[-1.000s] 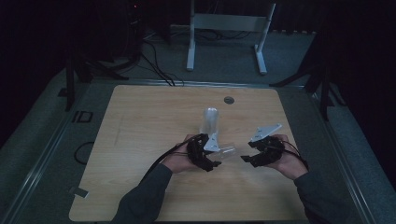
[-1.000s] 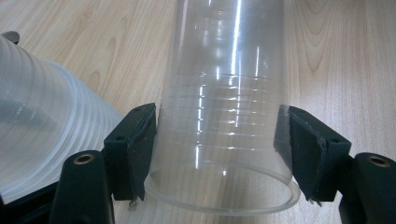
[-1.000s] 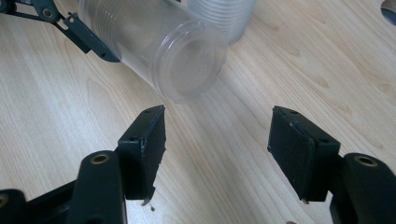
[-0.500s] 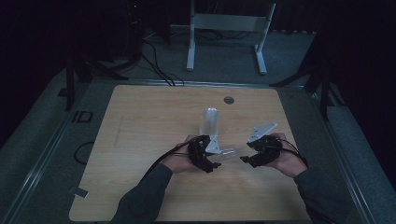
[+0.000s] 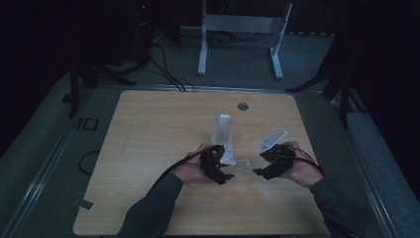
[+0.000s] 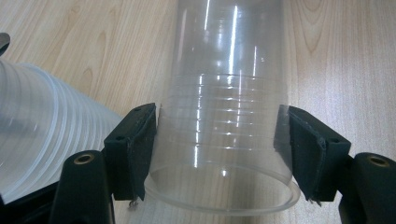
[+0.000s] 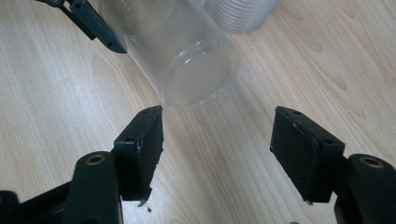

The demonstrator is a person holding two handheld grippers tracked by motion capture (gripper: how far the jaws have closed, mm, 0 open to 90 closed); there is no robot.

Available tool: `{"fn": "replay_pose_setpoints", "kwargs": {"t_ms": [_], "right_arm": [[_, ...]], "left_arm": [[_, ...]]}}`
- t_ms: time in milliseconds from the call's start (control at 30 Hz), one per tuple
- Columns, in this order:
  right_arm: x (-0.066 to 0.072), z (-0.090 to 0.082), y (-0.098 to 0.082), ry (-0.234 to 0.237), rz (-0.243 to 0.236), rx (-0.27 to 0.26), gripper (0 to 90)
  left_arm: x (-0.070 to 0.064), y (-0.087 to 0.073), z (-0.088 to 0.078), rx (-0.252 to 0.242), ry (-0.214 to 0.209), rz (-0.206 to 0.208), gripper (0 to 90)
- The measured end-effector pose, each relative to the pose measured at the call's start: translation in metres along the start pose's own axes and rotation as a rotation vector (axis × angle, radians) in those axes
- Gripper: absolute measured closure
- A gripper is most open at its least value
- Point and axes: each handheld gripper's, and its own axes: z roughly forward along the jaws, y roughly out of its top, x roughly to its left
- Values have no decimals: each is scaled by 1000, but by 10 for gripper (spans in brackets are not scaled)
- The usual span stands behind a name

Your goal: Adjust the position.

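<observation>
A clear plastic cup lies level between the jaws of my left gripper, whose pads press on both its sides near the rim. In the high view the left gripper holds this cup just above the table, base pointing right. My right gripper faces it from the right. In the right gripper view the cup's base hangs just ahead of my right gripper, which stands open with nothing between its pads. A stack of clear cups stands upright behind the left hand.
The wooden table has a round grommet hole near its far edge. A metal stand sits on the floor beyond the table. The stack's ribbed rims lie close to the left jaw.
The right gripper has edged slightly left toward the cup's base. The left gripper and the cup in it have stayed in place.
</observation>
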Motion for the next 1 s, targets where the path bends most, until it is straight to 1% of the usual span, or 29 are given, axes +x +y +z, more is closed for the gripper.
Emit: {"fn": "replay_pose_setpoints", "kwargs": {"t_ms": [133, 267, 767, 967, 1000], "right_arm": [[1, 0, 3, 3, -12, 5, 337], [2, 1, 5, 14, -35, 16, 334], [9, 5, 14, 54, -102, 55, 330], [14, 11, 17, 70, -154, 95, 326], [15, 11, 17, 70, -156, 97, 326]], "left_arm": [[-1, 0, -1, 4, 4, 7, 308], [-3, 2, -1, 9, 9, 28, 308], [-6, 2, -1, 13, -9, 46, 309], [-8, 2, -1, 12, -23, 54, 309], [-8, 2, -1, 15, -26, 57, 309]]}}
